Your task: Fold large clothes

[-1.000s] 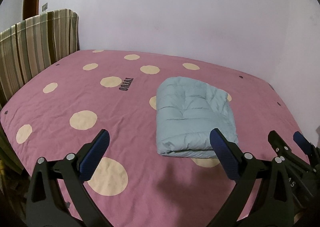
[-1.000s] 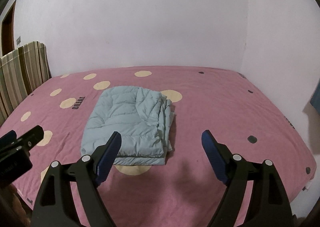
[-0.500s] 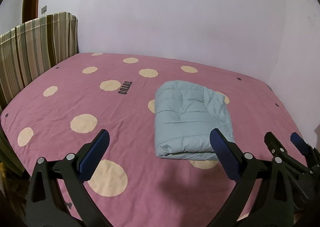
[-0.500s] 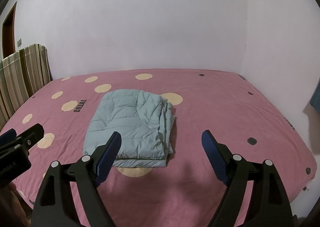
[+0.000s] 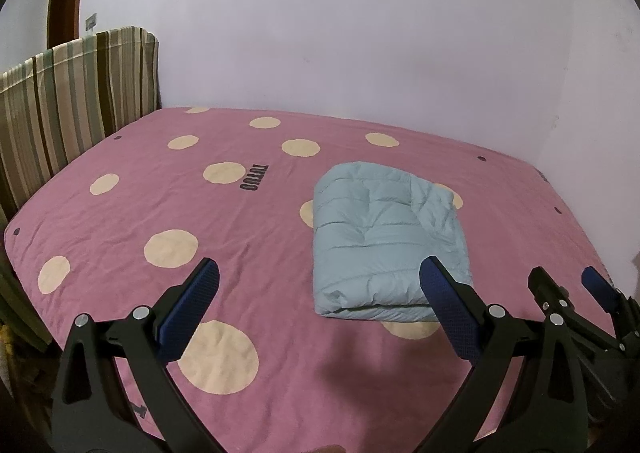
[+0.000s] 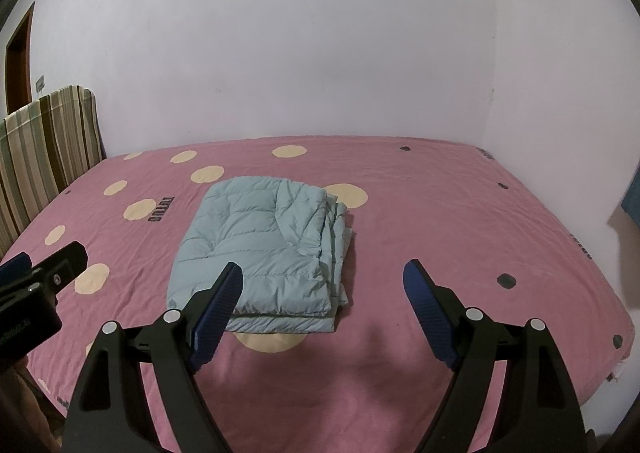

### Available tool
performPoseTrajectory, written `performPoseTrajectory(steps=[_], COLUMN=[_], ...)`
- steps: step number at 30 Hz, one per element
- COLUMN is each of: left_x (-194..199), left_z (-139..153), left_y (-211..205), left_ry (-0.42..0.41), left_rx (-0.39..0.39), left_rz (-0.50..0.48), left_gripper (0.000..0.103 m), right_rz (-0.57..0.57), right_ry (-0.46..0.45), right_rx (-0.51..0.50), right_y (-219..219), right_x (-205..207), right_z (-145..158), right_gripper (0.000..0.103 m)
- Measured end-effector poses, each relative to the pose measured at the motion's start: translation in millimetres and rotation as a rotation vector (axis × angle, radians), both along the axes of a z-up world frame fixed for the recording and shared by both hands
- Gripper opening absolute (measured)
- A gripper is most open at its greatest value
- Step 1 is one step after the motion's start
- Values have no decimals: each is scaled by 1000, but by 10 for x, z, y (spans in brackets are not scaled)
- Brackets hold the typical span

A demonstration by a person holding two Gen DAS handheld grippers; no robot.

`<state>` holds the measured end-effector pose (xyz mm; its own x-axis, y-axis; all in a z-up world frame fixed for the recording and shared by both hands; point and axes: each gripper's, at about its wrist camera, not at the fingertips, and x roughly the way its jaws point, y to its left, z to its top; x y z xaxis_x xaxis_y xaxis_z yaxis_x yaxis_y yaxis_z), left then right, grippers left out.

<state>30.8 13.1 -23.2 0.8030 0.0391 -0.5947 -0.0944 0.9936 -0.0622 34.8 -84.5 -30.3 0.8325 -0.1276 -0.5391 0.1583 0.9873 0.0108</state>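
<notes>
left claw [image 5: 320,285] wide, empty | right claw [image 6: 322,289] wide, empty | jacket [image 6: 260,249] folded on bed [image 6: 440,221]

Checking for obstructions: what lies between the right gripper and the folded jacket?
Only bare pink bedsheet, seen in the right wrist view, separates the right gripper from the folded jacket.

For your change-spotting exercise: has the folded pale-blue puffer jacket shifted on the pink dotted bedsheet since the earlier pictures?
No. The folded pale-blue puffer jacket covers the same cream dots on the pink dotted bedsheet.

We see a pale blue quilted jacket [image 6: 260,249] on a pink bed sheet [image 6: 440,221] with cream dots, beside a brown-and-green striped headboard cover [image 5: 72,101].
</notes>
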Motion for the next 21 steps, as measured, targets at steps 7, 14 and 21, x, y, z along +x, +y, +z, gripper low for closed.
performPoseTrajectory(steps=[7, 14, 21], left_x=[8, -3, 5], left_z=[11, 26, 13], left_y=[1, 16, 34], left_ry=[-1, -15, -11], left_rx=[10, 11, 11], left_rz=[-10, -15, -14], left_gripper=[100, 100, 100], right_rz=[5, 4, 6], right_ry=[-1, -1, 0], right_rx=[-4, -3, -3], right_y=[9, 16, 8], right_x=[-12, -8, -1], right_z=[-9, -10, -18], right_gripper=[81, 81, 81])
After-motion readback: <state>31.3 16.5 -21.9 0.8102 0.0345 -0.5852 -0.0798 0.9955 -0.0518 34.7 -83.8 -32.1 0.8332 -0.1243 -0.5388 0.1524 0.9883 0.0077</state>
